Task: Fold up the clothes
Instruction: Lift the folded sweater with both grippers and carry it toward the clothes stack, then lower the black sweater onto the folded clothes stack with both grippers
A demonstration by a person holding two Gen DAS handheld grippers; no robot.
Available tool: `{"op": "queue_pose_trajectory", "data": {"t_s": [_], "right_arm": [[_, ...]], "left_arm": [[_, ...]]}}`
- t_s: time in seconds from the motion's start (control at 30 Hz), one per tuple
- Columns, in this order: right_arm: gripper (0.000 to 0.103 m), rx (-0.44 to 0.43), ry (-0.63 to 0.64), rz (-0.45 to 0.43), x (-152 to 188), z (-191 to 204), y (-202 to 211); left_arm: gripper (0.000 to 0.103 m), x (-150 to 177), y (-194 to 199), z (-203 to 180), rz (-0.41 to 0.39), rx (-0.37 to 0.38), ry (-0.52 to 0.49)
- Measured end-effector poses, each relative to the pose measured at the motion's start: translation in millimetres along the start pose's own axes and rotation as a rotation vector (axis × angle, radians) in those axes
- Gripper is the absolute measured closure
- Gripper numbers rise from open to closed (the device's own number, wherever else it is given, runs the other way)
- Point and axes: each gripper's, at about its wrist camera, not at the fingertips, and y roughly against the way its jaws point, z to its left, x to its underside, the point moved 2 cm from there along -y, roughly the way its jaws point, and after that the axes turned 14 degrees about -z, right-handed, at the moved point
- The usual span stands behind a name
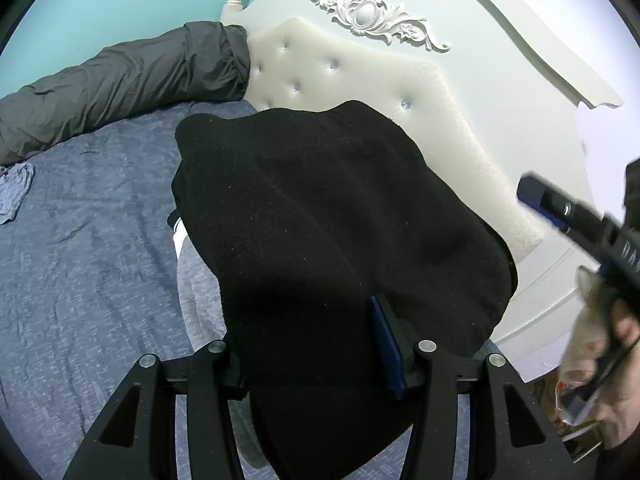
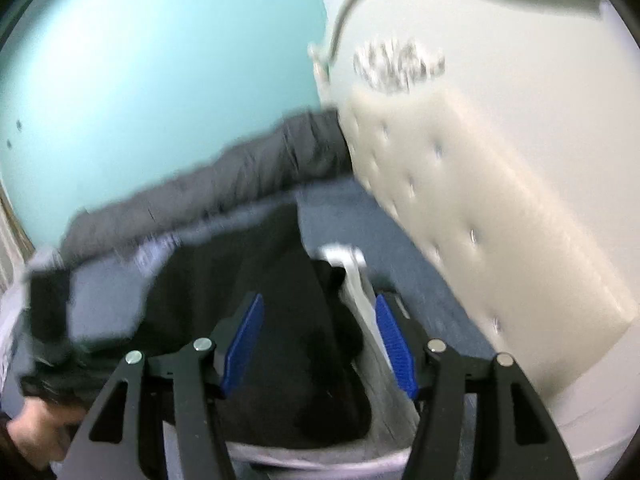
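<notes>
- One black garment [image 1: 340, 208] draped on the bed [image 1: 80, 240], against the headboard [image 1: 400, 80].
- Left gripper [image 1: 316, 360]: fingers apart, garment between; grip cannot be told.
- Right gripper [image 2: 320, 344]: fingers apart over black and grey cloth; blurred.

Only white letters "DA" legible, cut off by the picture edge, printed on the black body of the right gripper [image 1: 532, 196] at the right of the left wrist view. Nothing else readable anywhere.
</notes>
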Motion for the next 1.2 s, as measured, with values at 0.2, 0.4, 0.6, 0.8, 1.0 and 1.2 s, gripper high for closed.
{"op": "queue_pose_trajectory", "data": {"t_s": [0.2,0.4,0.6,0.8,1.0,1.2], "right_arm": [[0.096,-0.048,0.121,0.169,14.2,46.2,-39.1],[0.103,-0.007,0.041,0.167,29.0,23.9,-59.6],[0.103,0.001,0.002,0.146,28.5,13.9,-65.2],[0.103,0.015,-0.031,0.163,39.2,-3.7,-67.2],[0.103,0.015,-0.073,0.162,57.1,-22.7,-71.2],[0.103,0.020,-0.107,0.145,60.5,-31.4,-67.5]], "left_arm": [[0.042,-4.7,11.0,7.0,-0.010,-0.034,0.019],[0.037,-28.0,52.4,24.1,-0.117,-0.097,-0.021],[0.038,-40.9,19.8,3.7,-0.091,-0.093,-0.139],[0.065,-17.4,-16.2,7.9,-0.006,-0.106,-0.164],[0.065,-8.9,-22.4,5.0,0.000,-0.094,-0.178],[0.065,-9.8,-17.2,-3.7,0.019,-0.090,-0.205]]}}
